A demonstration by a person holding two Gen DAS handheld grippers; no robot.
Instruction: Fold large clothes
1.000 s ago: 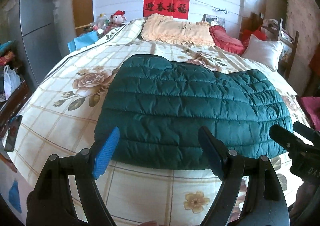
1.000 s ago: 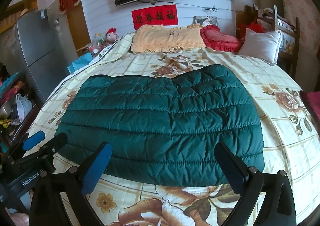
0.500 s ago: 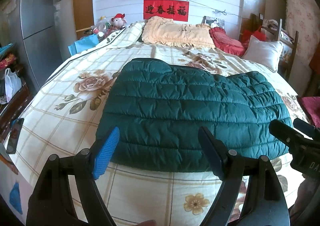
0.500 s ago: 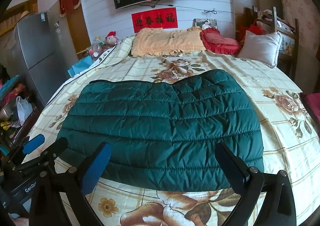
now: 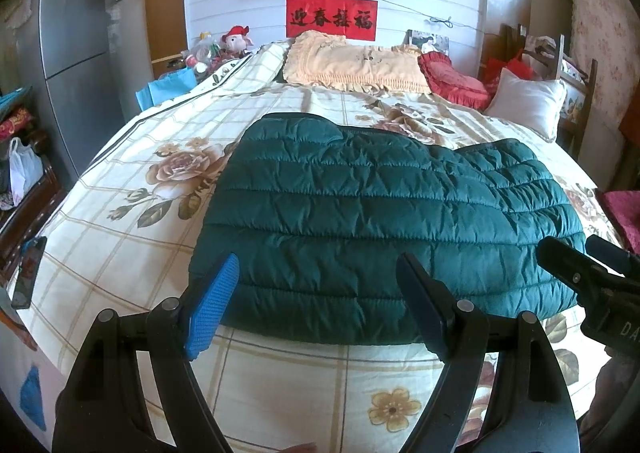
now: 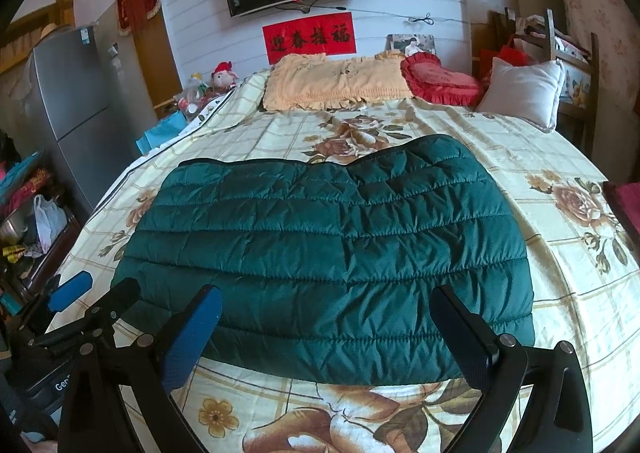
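Your left tongs (image 5: 318, 303) stand wide, holding nothing, poised above the near hem of the dark green quilted puffer jacket (image 5: 380, 221). The blue-padded finger (image 5: 212, 305) overlaps the jacket's near left corner in view; whether it touches the fabric cannot be told. Your right tongs (image 6: 326, 335) are likewise wide and empty, straddling the middle-to-right stretch of the same near hem.

The jacket lies flat and folded across the middle of the bed with the cream floral checked sheet (image 6: 560, 293), its long side parallel to the bed's foot edge. The near hem sits just back from the foot edge, with a strip of bare sheet between. The far edge is uneven: one rounded lobe rises toward the headboard on each end, with a dip between.

Open sheet flanks the jacket on both sides. On the left side the margin runs to the bed's left edge; on the right it is wider near the headboard end. Beyond the jacket, a broad band of sheet is bare up to the pale yellow frilled pillow (image 6: 340, 83), the red ruffled cushion (image 6: 436, 83) and the white pillow (image 6: 524, 91) at the head of the bed.

In the left view, the right tongs' black fingertips (image 5: 568, 265) show at the jacket's near right corner.
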